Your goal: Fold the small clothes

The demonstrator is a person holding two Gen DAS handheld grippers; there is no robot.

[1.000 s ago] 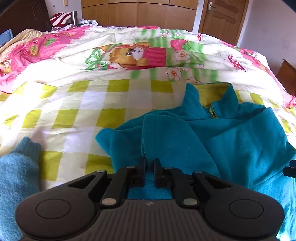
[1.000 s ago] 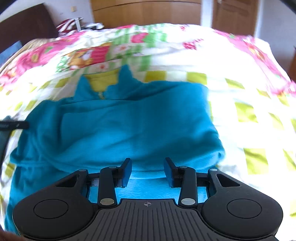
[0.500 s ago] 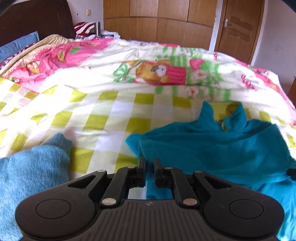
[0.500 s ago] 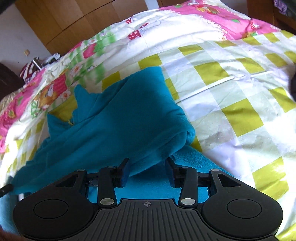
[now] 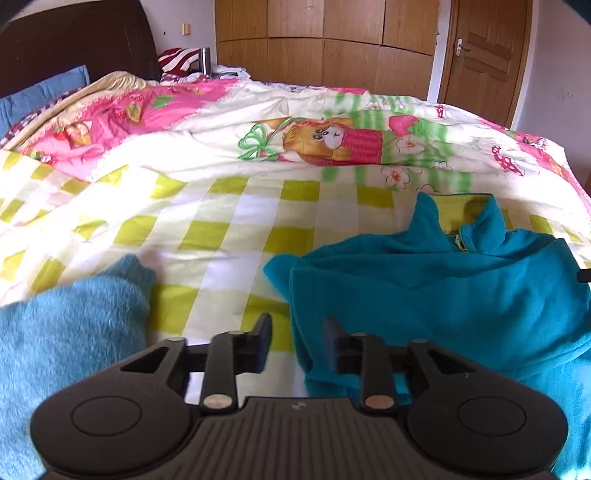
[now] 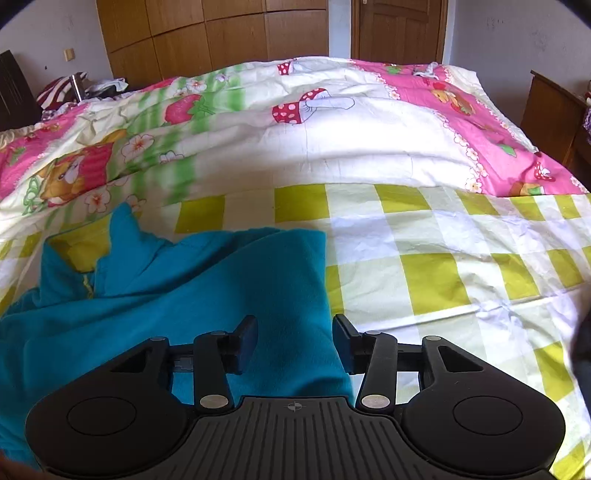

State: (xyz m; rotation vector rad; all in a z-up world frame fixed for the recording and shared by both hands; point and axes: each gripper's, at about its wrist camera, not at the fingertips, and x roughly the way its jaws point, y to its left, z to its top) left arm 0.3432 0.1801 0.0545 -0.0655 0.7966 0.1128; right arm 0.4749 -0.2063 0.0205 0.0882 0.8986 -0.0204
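From the left wrist view, the left gripper point(image 5: 295, 338) sits at the bottom centre of the frame with its jaws spread apart and nothing clamped between them. The teal fleece jacket point(image 5: 443, 291) fills the lower right of the frame, lying on the green-and-white checked sheet point(image 5: 236, 229); its left edge runs down just inside the right finger, and the gap between the fingers shows mostly sheet. The collar stands up at centre right, with a yellow-green lining and a small zip below it. At the lower left lies a fuzzy light-blue garment point(image 5: 70, 332), apart from the jacket with checked sheet between them. Across the middle of the frame stretches a cartoon-print quilt point(image 5: 317, 136) in pink, cream and green. A blue pillow point(image 5: 40, 92) and a dark headboard point(image 5: 74, 40) sit at the upper left, wooden wardrobes point(image 5: 325, 40) along the top.

From the right wrist view, the right gripper point(image 6: 294, 338) is at the bottom centre, jaws wide open. A folded part of the jacket point(image 6: 184, 295) lies in the gap between the fingers; whether the pads touch the cloth is hard to judge from here, but they are not pressed on it. The jacket takes up the lower left of the frame, its collar at centre left. Checked sheet point(image 6: 443, 266) covers the lower right, the quilt point(image 6: 332, 133) the middle, and a wooden door point(image 6: 399, 29) stands at the top.
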